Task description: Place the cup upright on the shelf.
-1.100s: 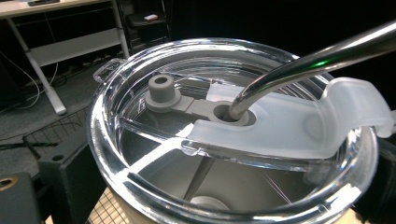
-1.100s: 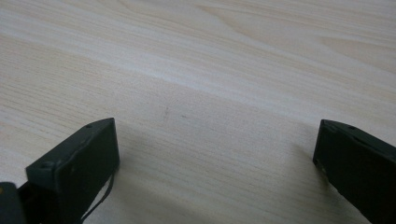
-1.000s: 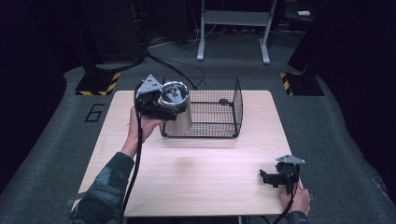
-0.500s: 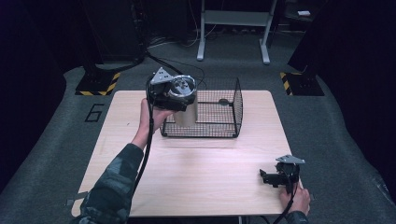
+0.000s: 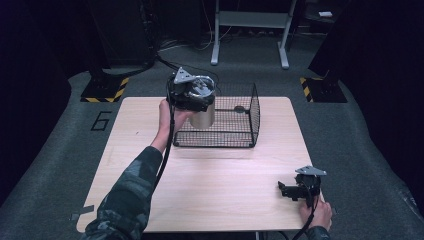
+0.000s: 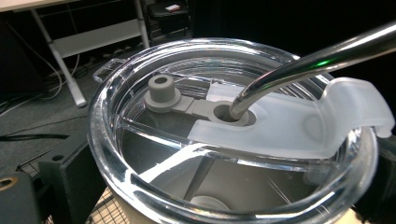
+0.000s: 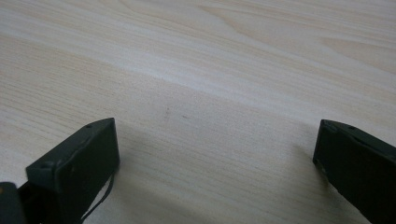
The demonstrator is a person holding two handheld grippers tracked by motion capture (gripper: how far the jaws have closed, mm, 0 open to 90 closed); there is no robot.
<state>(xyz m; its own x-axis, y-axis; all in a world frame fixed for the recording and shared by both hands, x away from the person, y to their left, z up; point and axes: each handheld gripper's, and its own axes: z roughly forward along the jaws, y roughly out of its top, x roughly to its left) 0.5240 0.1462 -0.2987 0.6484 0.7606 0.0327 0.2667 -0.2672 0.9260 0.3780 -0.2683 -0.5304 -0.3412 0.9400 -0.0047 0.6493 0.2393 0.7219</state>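
Observation:
A steel tumbler with a clear lid and a bent metal straw hangs at the left end of the black wire basket. My left gripper is shut on it just below the lid, its black jaws on either side of the rim. Whether the tumbler is inside the basket or just over its left edge, I cannot tell. A dark small thing lies at the basket's far side. My right gripper rests on the wooden table near the front right corner, open, with bare wood between its jaws.
The basket stands at the table's back middle, open at the top. Behind the table, on the grey floor, are a metal desk frame and two yellow-black striped bases. A "6" is marked on the floor at left.
My left gripper has carried the tumbler to the right and a little farther back, from beside the basket's left end to over it. The right gripper has stayed still.

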